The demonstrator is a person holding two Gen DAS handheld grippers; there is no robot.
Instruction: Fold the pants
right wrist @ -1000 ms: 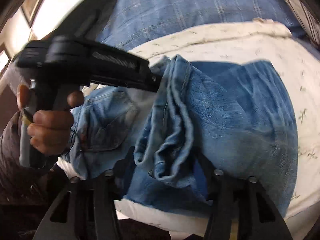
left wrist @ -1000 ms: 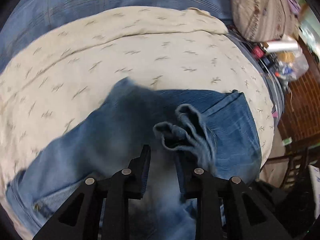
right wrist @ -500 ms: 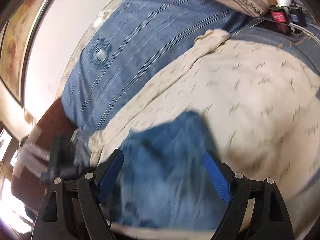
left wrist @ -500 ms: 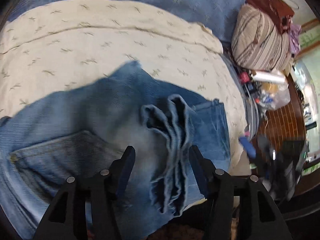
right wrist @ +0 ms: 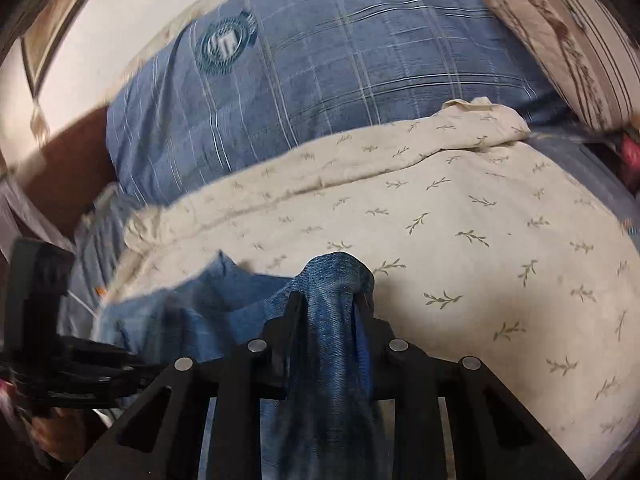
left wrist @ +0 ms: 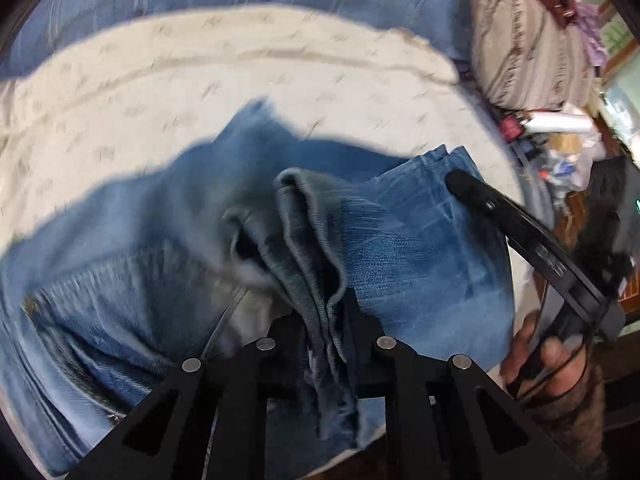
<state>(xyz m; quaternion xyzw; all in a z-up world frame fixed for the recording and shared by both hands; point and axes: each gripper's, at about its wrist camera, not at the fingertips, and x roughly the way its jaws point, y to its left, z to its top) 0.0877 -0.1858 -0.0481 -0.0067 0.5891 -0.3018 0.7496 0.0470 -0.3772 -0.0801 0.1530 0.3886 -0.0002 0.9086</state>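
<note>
Blue denim pants lie partly folded on a cream leaf-print sheet on a bed. My left gripper is shut on a bunched fold of the pants near the front edge. My right gripper is shut on another bunched fold of the pants and holds it raised above the sheet. The right gripper also shows in the left wrist view, at the right edge of the pants, with the hand that holds it.
A blue plaid blanket covers the far side of the bed. A striped pillow lies at the far right, with bottles and clutter beside it. The left gripper's body shows at the left in the right wrist view.
Both grippers were open half a second ago and have closed on folds of the pants. The right gripper has lifted its fold.
</note>
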